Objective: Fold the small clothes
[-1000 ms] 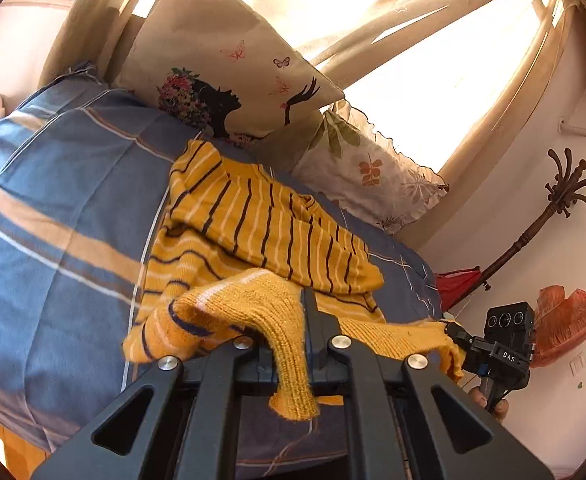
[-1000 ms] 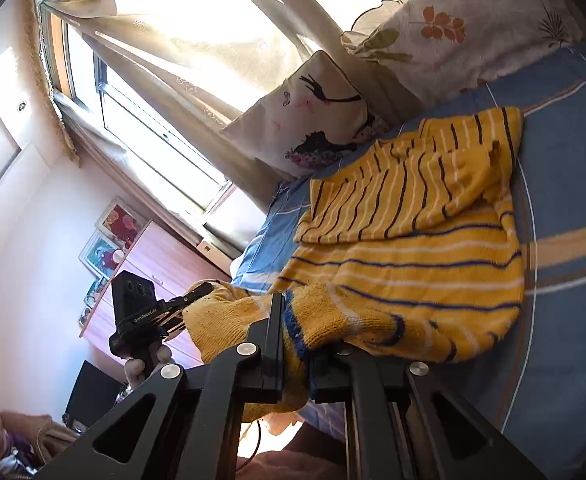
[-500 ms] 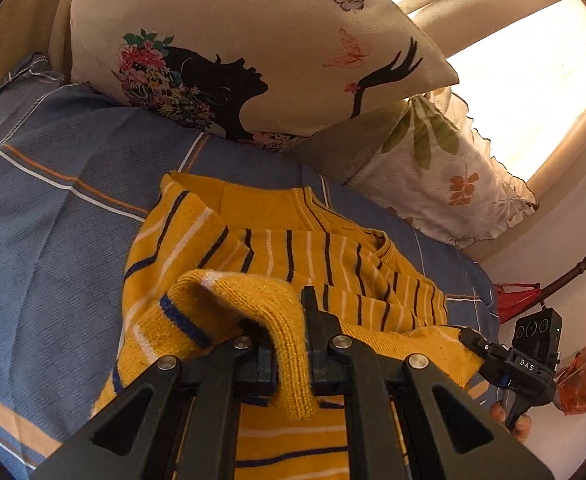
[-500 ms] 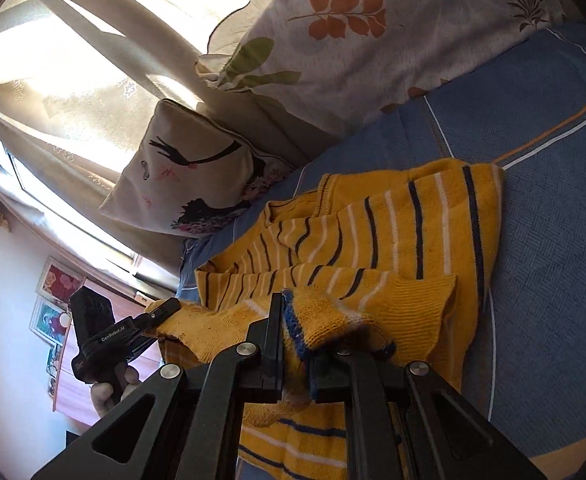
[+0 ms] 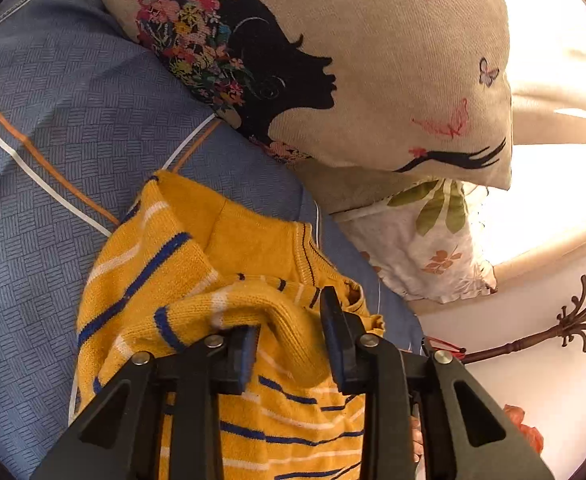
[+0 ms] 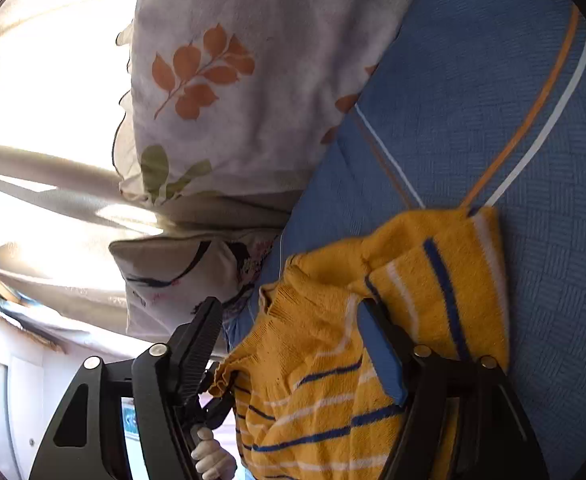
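A yellow knit sweater [image 5: 181,272] with blue and white stripes lies folded over on the blue bedspread [image 5: 45,128]. It also shows in the right wrist view [image 6: 333,392]. My left gripper [image 5: 289,332] is open, its jaws apart around the raised hem fold. My right gripper [image 6: 289,336] is open wide, with the sweater's edge lying loose between its fingers. Both grippers are at the far end of the sweater, close to the pillows.
A beige pillow [image 5: 353,52] with a black silhouette print and a white leaf-print pillow [image 6: 245,72] stand just beyond the sweater against the bright window. The blue bedspread [image 6: 493,100] stretches to either side. A coat stand [image 5: 565,328] is by the wall.
Both grippers carried the sweater's hem forward over the body toward the pillows, lowered it, and opened. The hem now rests loose on the sweater.
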The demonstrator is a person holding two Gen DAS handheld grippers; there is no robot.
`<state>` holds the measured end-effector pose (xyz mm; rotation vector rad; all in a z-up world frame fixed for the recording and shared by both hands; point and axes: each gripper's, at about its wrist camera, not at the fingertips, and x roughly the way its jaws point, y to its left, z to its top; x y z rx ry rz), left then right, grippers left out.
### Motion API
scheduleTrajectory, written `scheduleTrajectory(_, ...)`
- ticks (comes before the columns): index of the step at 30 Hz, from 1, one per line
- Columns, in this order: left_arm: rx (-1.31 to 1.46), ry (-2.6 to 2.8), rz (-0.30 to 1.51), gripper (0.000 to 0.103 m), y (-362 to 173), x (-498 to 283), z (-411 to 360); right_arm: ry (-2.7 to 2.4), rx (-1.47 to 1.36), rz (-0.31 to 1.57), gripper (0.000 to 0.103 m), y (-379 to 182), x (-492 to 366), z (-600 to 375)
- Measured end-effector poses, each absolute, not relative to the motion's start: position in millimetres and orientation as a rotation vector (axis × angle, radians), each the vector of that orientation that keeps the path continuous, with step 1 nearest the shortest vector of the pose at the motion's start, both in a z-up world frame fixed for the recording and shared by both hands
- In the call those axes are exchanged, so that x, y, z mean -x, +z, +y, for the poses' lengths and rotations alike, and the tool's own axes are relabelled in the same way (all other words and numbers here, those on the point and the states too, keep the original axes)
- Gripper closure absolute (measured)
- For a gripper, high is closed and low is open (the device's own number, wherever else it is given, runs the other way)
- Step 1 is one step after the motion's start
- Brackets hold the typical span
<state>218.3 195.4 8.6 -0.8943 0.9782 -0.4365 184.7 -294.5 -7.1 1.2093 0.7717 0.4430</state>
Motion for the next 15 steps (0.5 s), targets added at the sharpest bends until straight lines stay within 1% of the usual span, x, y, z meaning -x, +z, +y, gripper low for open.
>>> scheduleTrajectory(1, 0.909, -0.442, 0.980, 0.074, 9, -219, 198, 0.412, -1.208, 0.764, 0.021, -6, -185, -299)
scheduleTrajectory(4, 0.958, -0.453, 0.973, 0.070, 13, -220, 208, 0.368, -1.176, 0.768, 0.020, -4, -185, -305)
scheduleTrajectory(6, 0.962, -0.432, 0.943, 0.059, 20, -218, 219, 0.351, -1.138, 0.767, 0.020, 0, -183, -307)
scheduleTrajectory(8, 0.988, -0.413, 0.918, 0.055, 26, -218, 232, 0.336, -1.089, 0.768, 0.020, 5, -179, -307)
scheduleTrajectory(10, 1.005, -0.396, 0.918, 0.054, 29, -217, 242, 0.326, -1.037, 0.773, 0.020, 10, -175, -303)
scheduleTrajectory(12, 0.916, -0.341, 0.916, 0.052, 38, -209, 245, 0.322, -0.995, 0.778, 0.020, 13, -169, -299)
scheduleTrajectory(15, 0.791, -0.343, 0.940, 0.052, 47, -192, 243, 0.330, -0.917, 0.787, 0.020, 21, -160, -287)
